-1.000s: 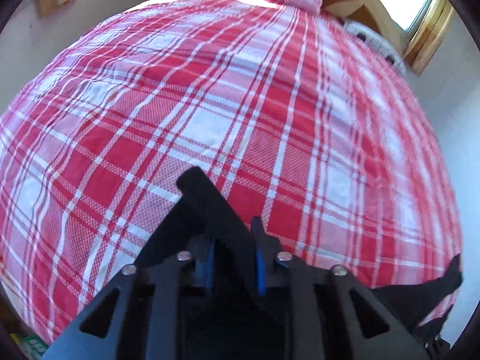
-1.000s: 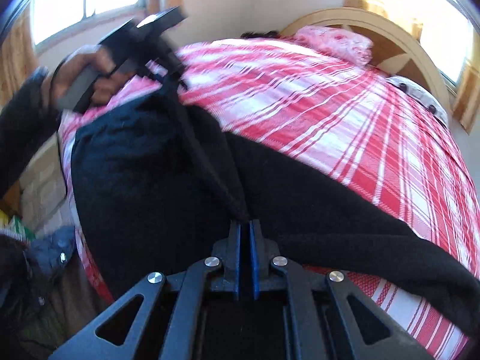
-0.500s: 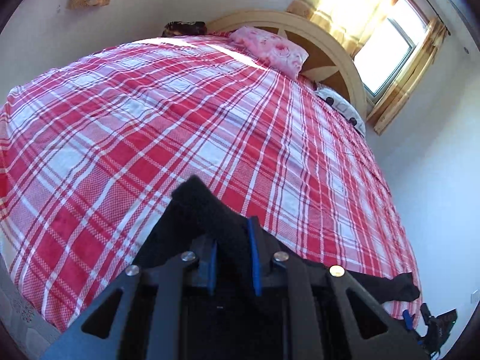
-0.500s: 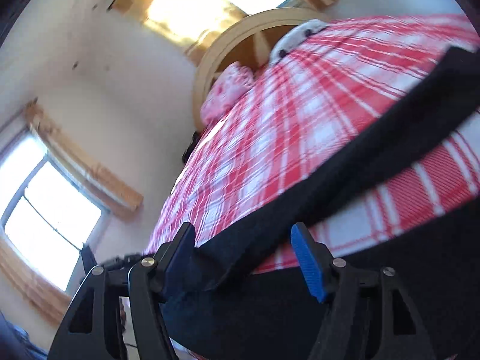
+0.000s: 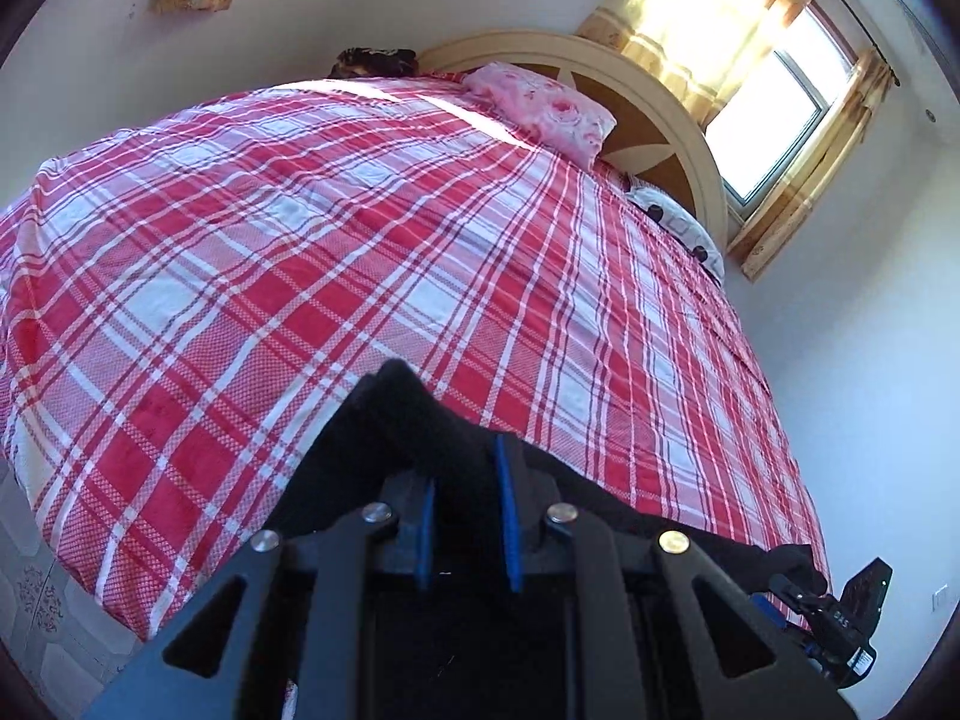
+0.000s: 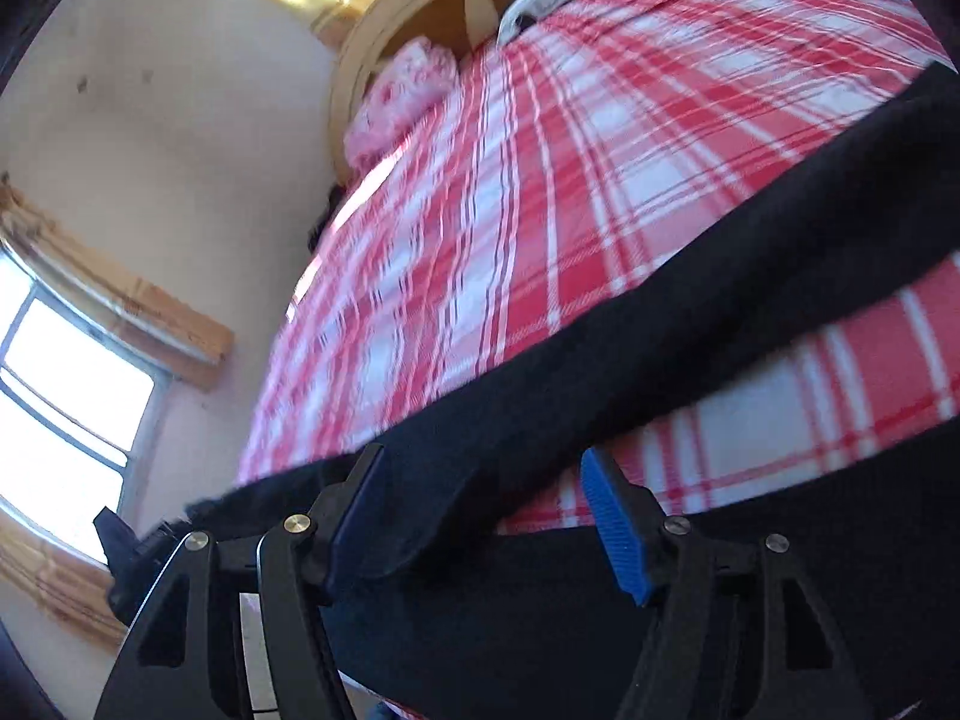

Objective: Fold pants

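Note:
The black pants point(image 5: 414, 420) lie along the near edge of the red plaid bed point(image 5: 360, 252). My left gripper point(image 5: 465, 480) is shut on a fold of the pants, which bulges out past the blue pads. In the right wrist view the pants point(image 6: 690, 312) stretch as a dark band across the bed point(image 6: 540, 192). My right gripper point(image 6: 486, 498) is open, its jaws standing wide on either side of the pants' edge, and holds nothing. The right gripper also shows in the left wrist view point(image 5: 840, 618) at the far end of the pants.
A pink pillow point(image 5: 540, 108) and a white pillow point(image 5: 678, 222) lie at the curved wooden headboard point(image 5: 660, 120). A window with yellow curtains point(image 5: 774, 114) is behind it. Tiled floor point(image 5: 36, 588) shows at the lower left. Another window point(image 6: 54, 402) is at the left in the right wrist view.
My right gripper has opened and let go of the pants, then tilted up over their edge. My left gripper stayed shut on the pants and pulled back toward the bed's near edge.

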Available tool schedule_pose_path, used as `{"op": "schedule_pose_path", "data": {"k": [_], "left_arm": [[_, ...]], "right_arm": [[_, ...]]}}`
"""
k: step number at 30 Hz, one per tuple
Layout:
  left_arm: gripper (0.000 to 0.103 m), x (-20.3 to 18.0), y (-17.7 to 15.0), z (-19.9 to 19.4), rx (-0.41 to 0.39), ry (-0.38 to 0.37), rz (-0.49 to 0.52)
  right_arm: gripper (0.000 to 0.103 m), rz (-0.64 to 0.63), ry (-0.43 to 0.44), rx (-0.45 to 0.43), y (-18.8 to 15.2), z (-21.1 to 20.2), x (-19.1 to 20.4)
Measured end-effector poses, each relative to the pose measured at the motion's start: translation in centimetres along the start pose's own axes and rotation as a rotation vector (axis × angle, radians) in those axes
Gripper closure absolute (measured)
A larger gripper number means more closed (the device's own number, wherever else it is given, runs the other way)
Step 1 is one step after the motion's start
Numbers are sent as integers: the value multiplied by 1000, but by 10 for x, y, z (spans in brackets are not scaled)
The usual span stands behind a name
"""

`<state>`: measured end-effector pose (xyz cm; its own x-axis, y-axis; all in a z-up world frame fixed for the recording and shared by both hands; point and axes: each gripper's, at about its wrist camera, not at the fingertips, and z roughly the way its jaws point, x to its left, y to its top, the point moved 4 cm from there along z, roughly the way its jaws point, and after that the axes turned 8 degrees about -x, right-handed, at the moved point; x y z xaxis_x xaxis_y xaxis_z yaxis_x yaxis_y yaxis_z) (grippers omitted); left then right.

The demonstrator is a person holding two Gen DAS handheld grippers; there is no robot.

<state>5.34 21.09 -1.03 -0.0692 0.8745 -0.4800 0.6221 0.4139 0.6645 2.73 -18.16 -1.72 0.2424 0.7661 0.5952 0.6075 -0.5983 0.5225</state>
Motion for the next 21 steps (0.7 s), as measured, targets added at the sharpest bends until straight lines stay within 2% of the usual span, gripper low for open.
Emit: {"op": "schedule_pose_path", "data": {"k": [6,8,10,14,19,21], "left_arm": [[84,2,-6,8,18,19,9],[84,4,-7,11,29,27,8],[84,6,-8,14,41,29,0],[84,8,-7,13,46,18,0],[84,9,-2,-1,40,-18,-7],[84,12,-1,-9,40,-23,-2]], "right_arm": [[36,-73,-182,61,-12,40,16],[41,-111,-235,52,-13,44,21],[89,-156,-308,36,-13,44,19],[94,-52,-196,33,-7,33,3],[95,-79,-29,-128,-7,-26,27],[95,-93,12,-165,-13,-46,36]]}}
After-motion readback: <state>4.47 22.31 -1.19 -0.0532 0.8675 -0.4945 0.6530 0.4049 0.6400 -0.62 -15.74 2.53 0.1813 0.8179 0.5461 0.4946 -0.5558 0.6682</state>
